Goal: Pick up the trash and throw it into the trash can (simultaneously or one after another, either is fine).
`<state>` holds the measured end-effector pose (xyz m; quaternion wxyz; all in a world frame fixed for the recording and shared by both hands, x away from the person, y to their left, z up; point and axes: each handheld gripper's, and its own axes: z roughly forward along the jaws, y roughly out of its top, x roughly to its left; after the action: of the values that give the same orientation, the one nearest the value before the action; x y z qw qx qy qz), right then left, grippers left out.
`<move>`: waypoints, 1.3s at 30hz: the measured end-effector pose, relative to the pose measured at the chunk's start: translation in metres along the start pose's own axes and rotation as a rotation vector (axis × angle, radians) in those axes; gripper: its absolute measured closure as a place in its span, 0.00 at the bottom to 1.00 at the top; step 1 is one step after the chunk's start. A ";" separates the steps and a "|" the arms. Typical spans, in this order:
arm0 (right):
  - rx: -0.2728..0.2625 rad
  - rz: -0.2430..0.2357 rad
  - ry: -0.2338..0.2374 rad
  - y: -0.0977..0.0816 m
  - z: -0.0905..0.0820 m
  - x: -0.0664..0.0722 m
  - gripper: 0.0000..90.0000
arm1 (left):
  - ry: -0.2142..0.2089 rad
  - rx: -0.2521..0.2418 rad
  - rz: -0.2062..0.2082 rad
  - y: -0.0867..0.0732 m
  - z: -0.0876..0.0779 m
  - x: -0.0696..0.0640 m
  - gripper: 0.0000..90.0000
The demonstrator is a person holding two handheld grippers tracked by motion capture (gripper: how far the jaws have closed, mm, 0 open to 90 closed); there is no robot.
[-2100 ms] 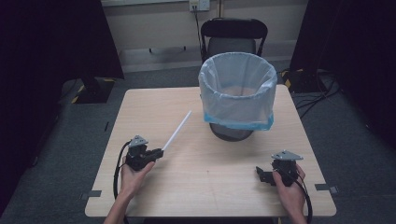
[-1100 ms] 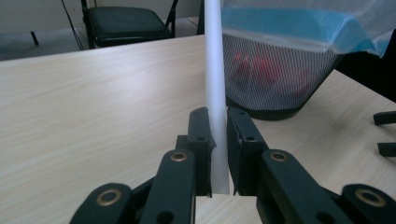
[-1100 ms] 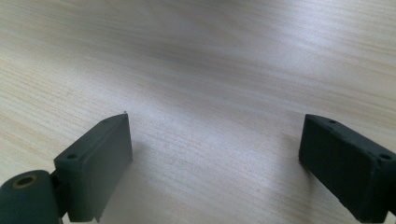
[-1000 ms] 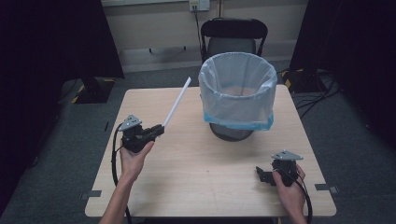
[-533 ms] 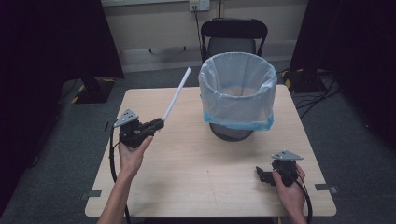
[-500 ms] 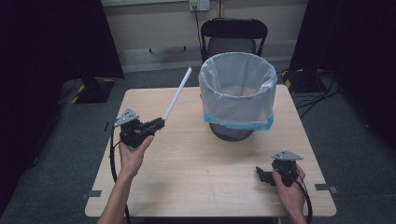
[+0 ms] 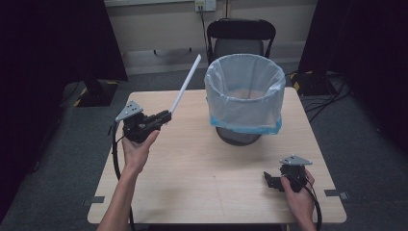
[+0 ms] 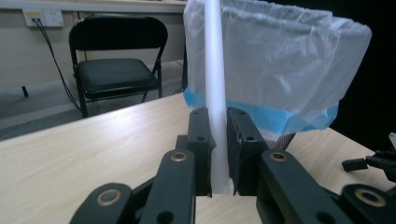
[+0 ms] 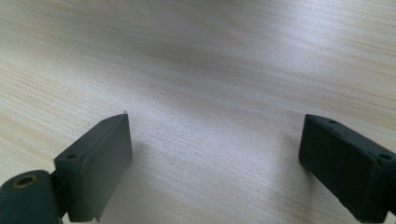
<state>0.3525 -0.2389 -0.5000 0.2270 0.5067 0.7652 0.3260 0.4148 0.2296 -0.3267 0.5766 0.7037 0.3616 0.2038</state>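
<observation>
Left gripper (image 8: pixel 219 154) is clamped on the bottom end of a long thin white plastic tube (image 7: pixel 186 84), held up off the light wooden table (image 7: pixel 202 168) and angled twd the wire bin lined w/ a translucent white-and-blue bag (image 7: pixel 245 91), tip just left of its rim. Tube looks light, stiff and smooth imo, so it could twist or slide in the jaws. Gripping nearer the middle = less wobble. Right gripper (image 7: pixel 281 179) rests on the table, jaws wide apart, nothing in them.

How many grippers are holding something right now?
1. The left gripper, raised over the table's left side, is clamped on a white tube. The right gripper, at the near right corner, is open and holds nothing.
</observation>
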 end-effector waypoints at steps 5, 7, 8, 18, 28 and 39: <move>0.000 0.000 0.000 0.000 0.000 0.000 0.10 | -0.009 -0.021 0.012 0.012 0.001 -0.003 0.90; 0.000 0.000 0.000 0.000 0.000 0.000 0.10 | -0.022 -0.026 0.026 0.016 0.002 -0.006 0.90; 0.000 0.000 0.000 0.000 0.000 0.000 0.10 | -0.030 -0.032 0.027 0.018 0.002 -0.007 0.90; 0.000 0.000 0.000 0.000 0.000 0.000 0.10 | -0.061 -0.050 0.050 0.041 0.007 -0.015 0.90; 0.000 0.000 0.000 0.000 0.000 0.000 0.10 | -0.100 -0.067 0.077 0.066 0.020 -0.025 0.90; 0.000 0.000 0.000 0.000 0.000 0.000 0.10 | -0.131 -0.065 0.091 0.082 0.037 -0.031 0.90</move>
<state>0.3525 -0.2389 -0.5000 0.2269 0.5066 0.7653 0.3260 0.4428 0.1765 -0.2537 0.6119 0.7121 0.2839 0.1947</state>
